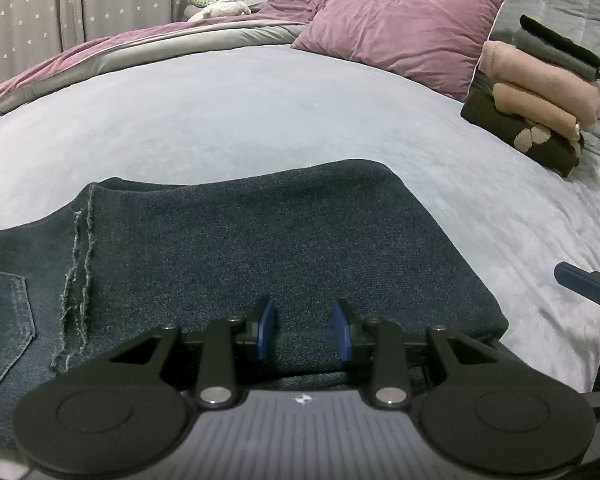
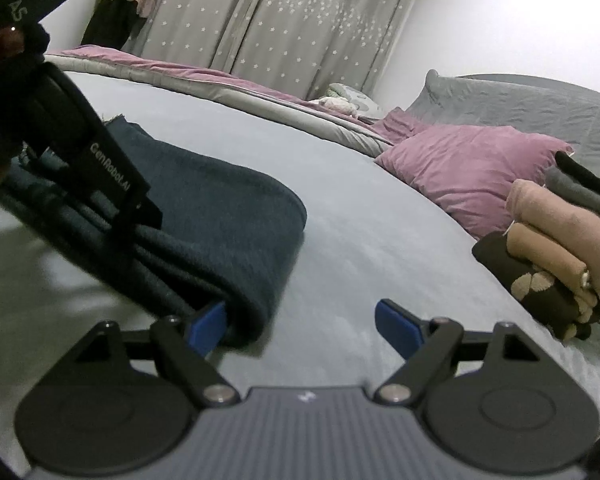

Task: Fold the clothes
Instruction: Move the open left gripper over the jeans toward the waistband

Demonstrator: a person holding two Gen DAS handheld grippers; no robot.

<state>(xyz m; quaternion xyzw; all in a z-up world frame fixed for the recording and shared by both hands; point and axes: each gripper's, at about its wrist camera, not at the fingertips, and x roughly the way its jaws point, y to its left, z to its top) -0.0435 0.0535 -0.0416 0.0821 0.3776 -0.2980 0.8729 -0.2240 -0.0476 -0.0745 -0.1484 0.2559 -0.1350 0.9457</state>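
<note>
Folded jeans [image 1: 236, 248] lie on the near part of the grey bed sheet [image 1: 228, 112], dark denim, back pocket and a frayed seam showing at the left side in the left wrist view. Left gripper [image 1: 305, 330] sits low over the near edge of the jeans, blue pads [image 1: 266, 330] partly closed with a strip of denim between them; whether they actually pinch the fabric I cannot tell (the fold edge runs under the fingers, contact is hidden). Right gripper [image 2: 305, 330] has its jaws spread wide, nothing clamped: its left blue pad [image 2: 207, 330] is right against the rounded folded end of the jeans [image 2: 228, 216], the other pad sits over bare sheet [image 2: 380, 248]. In the right wrist view the left gripper's black body [image 2: 100, 152] crosses over the jeans from upper left. Stack of folded clothes [image 1: 540, 92] is well apart at the right, by the purple pillow [image 1: 400, 28]: dark patterned piece at the bottom, pink and tan pieces above, grey and black on top. Star-print curtain [image 2: 284, 16] behind the bed, grey quilted headboard [image 2: 520, 108] at the right.
</note>
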